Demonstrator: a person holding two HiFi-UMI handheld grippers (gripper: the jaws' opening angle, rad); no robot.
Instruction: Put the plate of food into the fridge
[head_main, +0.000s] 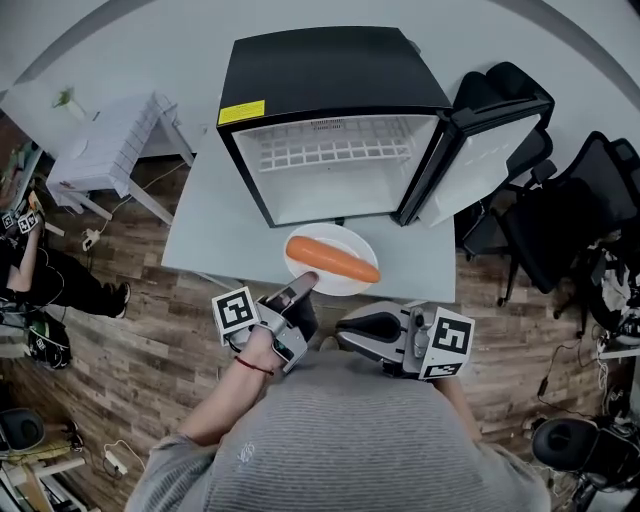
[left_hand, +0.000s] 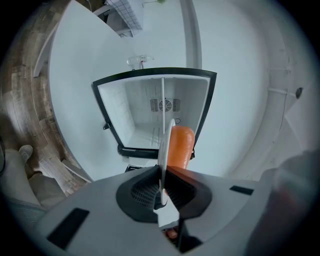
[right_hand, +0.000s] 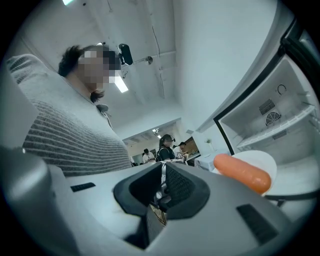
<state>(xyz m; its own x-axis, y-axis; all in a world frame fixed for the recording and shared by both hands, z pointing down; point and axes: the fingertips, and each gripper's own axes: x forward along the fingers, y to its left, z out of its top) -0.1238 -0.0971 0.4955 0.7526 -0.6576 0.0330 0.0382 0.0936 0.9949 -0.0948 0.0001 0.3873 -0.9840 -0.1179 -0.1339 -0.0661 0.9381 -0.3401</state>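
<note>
Plate (head_main: 352, 236) with one long orange food piece (head_main: 332, 259) sits at the front edge of the grey table (head_main: 210, 235), just before the fridge (head_main: 330, 70), whose door (head_main: 480, 165) is open to the right. Left gripper (head_main: 303, 284) jaws are clamped on the plate's near rim. Right gripper (head_main: 348, 332) is by the person's sweater (head_main: 340, 440), jaws together, nothing between them.
</note>
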